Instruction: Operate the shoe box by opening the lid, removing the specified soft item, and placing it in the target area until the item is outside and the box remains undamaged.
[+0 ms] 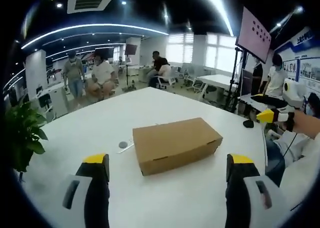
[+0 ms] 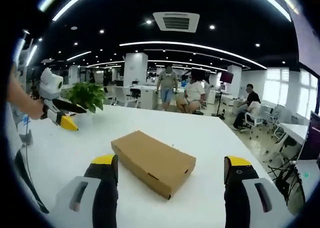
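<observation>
The closed brown cardboard shoe box [image 1: 176, 144] [image 2: 152, 161] lies flat on the white table [image 1: 105, 123] [image 2: 210, 133], w/ left gripper [image 1: 167, 170] & right gripper [image 2: 172, 173] both jaws wide apart, short of it.

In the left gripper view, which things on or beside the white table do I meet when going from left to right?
Green plant → small round grey object → closed cardboard shoe box → small dark object → right gripper, held up at the table's edge.
</observation>
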